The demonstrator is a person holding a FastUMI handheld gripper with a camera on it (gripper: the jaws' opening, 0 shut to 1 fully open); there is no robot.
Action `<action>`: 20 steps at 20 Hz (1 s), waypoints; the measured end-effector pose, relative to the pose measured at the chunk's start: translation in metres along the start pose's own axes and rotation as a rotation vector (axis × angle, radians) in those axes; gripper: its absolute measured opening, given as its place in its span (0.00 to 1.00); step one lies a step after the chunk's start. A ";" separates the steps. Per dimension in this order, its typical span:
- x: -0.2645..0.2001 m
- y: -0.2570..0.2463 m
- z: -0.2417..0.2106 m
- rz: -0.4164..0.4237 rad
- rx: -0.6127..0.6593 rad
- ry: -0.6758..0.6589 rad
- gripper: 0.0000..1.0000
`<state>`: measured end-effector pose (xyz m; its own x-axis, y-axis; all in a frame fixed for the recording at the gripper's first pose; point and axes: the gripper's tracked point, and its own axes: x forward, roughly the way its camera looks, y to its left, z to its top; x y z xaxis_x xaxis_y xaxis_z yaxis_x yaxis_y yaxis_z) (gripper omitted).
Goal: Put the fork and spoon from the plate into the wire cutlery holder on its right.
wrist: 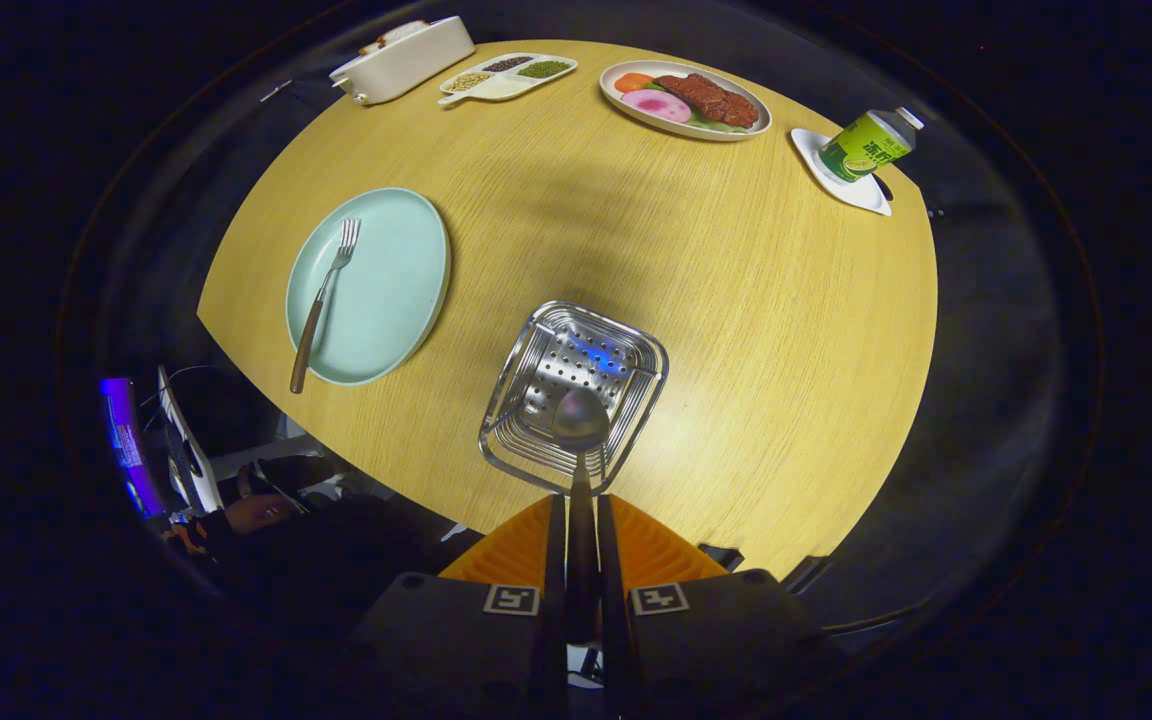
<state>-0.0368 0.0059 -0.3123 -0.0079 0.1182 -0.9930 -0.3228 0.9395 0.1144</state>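
Note:
My gripper [581, 505] is shut on the handle of the spoon [580, 422]. The spoon's bowl points forward and hangs over the near side of the wire cutlery holder [626, 345], which stands on the wooden table just ahead of the fingers. To the holder's left lies a pale green plate [391, 290]. The fork [323, 298] rests on that plate with its tines toward the far side and its brown handle sticking out over the plate's near rim.
Across the wooden table [756, 300] stand a white box [404, 60], a divided dish of beans [506, 76], a plate of food [686, 98] and a green can [868, 145] on a white coaster. A person's hand [256, 512] shows below the table's near-left edge.

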 end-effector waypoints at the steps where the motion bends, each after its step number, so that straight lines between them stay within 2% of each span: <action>1: 0.000 -0.001 0.002 -0.008 0.002 -0.016 0.19; 2: -0.002 -0.002 0.006 -0.014 0.007 -0.043 0.18; 3: -0.004 -0.004 0.009 -0.021 0.016 -0.074 0.23; 7: -0.030 0.009 0.038 -0.031 0.041 -0.301 0.53; 10: -0.050 0.046 0.059 0.030 0.090 -0.471 0.66; 12: -0.060 0.076 0.073 0.066 0.104 -0.550 0.66; 16: -0.068 0.142 0.103 0.149 0.125 -0.664 0.87; 20: -0.047 0.192 0.120 0.196 0.114 -0.668 0.87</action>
<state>0.0148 0.2196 -0.2397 0.5386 0.4259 -0.7269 -0.2729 0.9045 0.3277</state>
